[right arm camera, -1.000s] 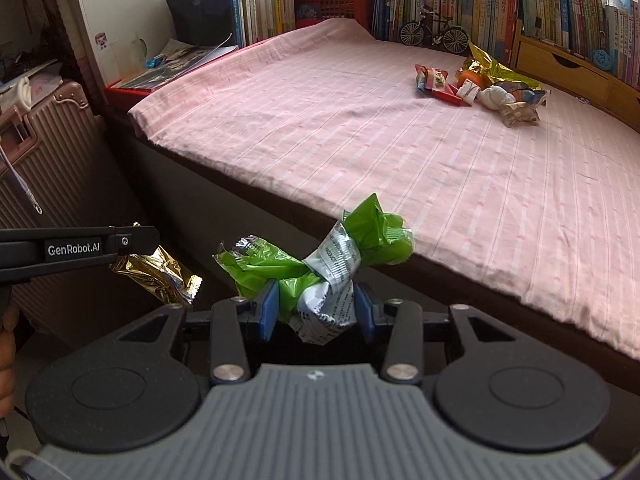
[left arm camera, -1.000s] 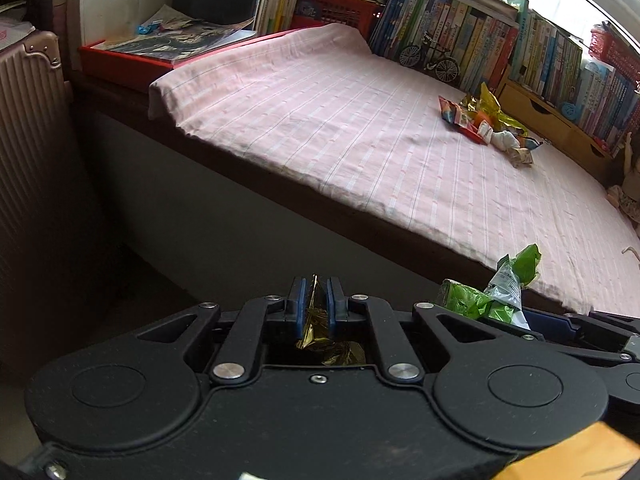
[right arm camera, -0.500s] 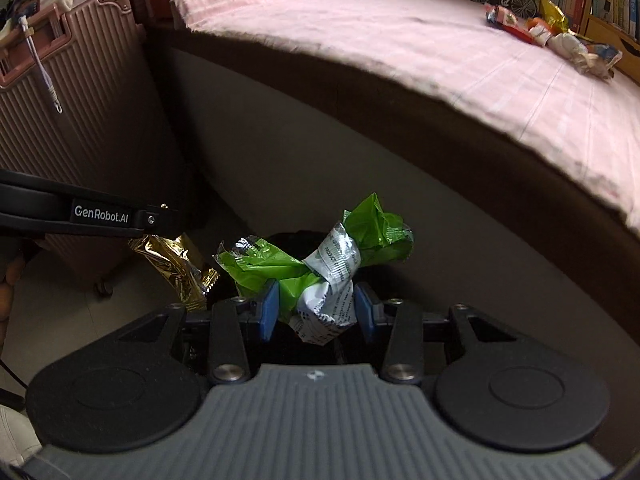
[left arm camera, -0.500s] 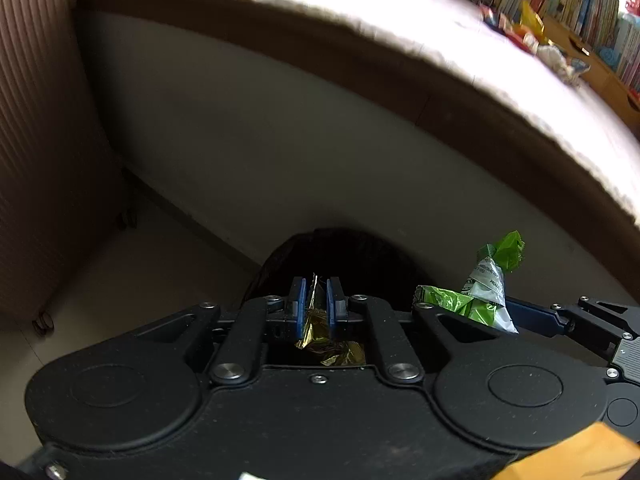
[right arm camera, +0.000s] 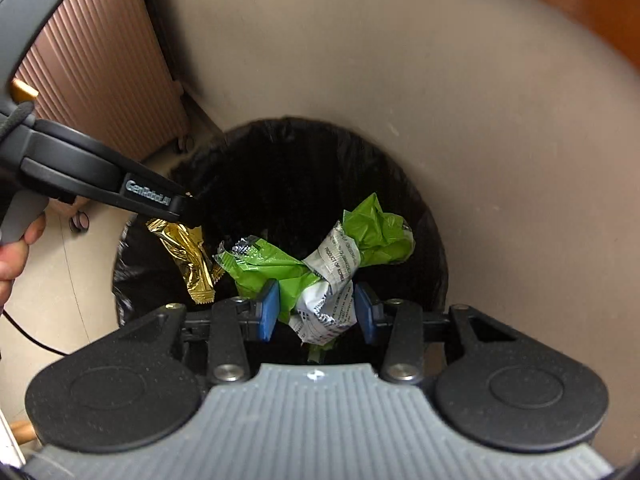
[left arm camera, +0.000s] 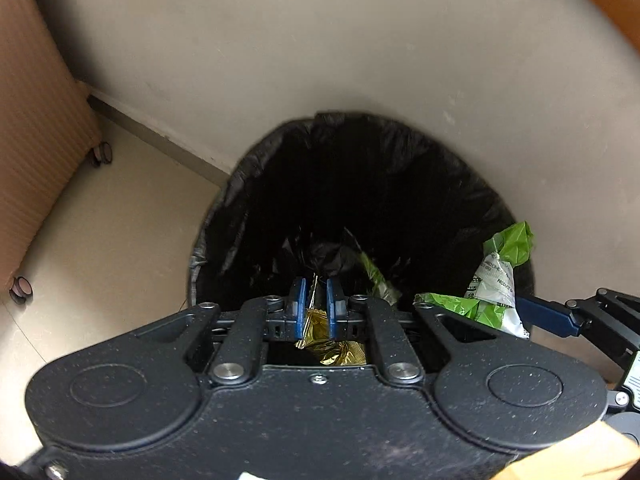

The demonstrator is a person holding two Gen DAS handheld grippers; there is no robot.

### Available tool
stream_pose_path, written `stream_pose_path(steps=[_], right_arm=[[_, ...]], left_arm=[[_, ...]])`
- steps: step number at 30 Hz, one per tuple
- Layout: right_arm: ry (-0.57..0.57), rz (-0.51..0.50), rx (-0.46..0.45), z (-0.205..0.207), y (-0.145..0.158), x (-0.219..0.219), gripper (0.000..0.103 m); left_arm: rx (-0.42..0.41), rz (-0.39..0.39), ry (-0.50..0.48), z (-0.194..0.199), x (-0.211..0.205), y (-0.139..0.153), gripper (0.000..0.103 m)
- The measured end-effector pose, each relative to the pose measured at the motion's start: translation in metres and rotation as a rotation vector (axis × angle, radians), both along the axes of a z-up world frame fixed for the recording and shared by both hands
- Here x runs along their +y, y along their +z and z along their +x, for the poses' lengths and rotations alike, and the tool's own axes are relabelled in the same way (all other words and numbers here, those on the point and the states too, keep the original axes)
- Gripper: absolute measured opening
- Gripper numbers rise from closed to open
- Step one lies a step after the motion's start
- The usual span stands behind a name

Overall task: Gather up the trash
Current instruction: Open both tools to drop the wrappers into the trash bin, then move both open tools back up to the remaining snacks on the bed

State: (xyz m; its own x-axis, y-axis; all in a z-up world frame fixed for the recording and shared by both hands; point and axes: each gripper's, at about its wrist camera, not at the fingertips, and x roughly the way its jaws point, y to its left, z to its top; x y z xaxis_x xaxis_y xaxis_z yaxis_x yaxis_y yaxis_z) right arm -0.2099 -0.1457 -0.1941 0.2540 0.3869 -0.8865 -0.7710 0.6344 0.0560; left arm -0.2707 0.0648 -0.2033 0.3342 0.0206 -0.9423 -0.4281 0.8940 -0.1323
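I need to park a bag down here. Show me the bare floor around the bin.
Bare floor lies between the suitcase and the bin, up to the wall's skirting. Above the bin mouth it is crowded: left claw with the gold wrapper, right claw with the green wrapper.

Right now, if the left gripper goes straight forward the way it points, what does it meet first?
Probably the black bag lining the trash bin: the left gripper, shut on the gold wrapper, points into its open mouth. Depth is unclear.
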Motion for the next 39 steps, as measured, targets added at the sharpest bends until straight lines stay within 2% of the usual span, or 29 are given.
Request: stream_pose_path(steps=[6, 11, 15, 16, 18, 19, 20, 21, 23, 25, 31, 39], right_arm=[[0.008, -0.022, 0.014, 0.002, -0.014, -0.001, 0.046], [0.018, -0.026, 0.018, 0.001, -0.016, -0.003, 0.048], [0.02, -0.025, 0.016, 0.002, -0.015, -0.002, 0.059], [0.019, -0.024, 0.015, 0.002, -0.014, -0.003, 0.061], [0.015, -0.022, 0.012, 0.003, -0.013, -0.002, 0.062], [0.015, -0.022, 0.011, 0.002, -0.012, -0.002, 0.065], [0.014, -0.023, 0.005, 0.002, -0.012, -0.001, 0.067], [0.015, -0.023, -0.002, 0.001, -0.01, -0.001, 0.07], [0.021, -0.023, -0.011, -0.001, -0.007, -0.001, 0.071], [0.027, -0.023, -0.022, -0.003, -0.003, -0.001, 0.073], [0.016, -0.018, -0.041, -0.006, 0.014, -0.005, 0.074], [-0.017, 0.015, -0.078, -0.008, 0.057, -0.015, 0.075]], left_arm=[[0.057, -0.031, -0.016, 0.006, -0.002, -0.028, 0.01], [0.086, -0.053, -0.019, 0.007, -0.003, -0.038, 0.014], [0.092, -0.041, -0.027, 0.004, -0.006, -0.038, 0.016], [0.095, -0.04, -0.027, 0.004, -0.007, -0.038, 0.02], [0.101, -0.032, -0.024, 0.004, -0.008, -0.038, 0.036], [0.102, -0.016, -0.022, 0.004, -0.01, -0.036, 0.05], [0.101, -0.001, -0.024, 0.004, -0.011, -0.035, 0.057], [0.097, 0.015, -0.031, 0.003, -0.012, -0.033, 0.059], [0.09, 0.031, -0.042, 0.001, -0.013, -0.03, 0.076], [0.075, 0.034, -0.049, -0.001, -0.013, -0.025, 0.085], [0.067, 0.051, -0.066, -0.004, -0.016, -0.007, 0.085], [0.029, 0.063, -0.072, -0.003, -0.018, 0.034, 0.085]])
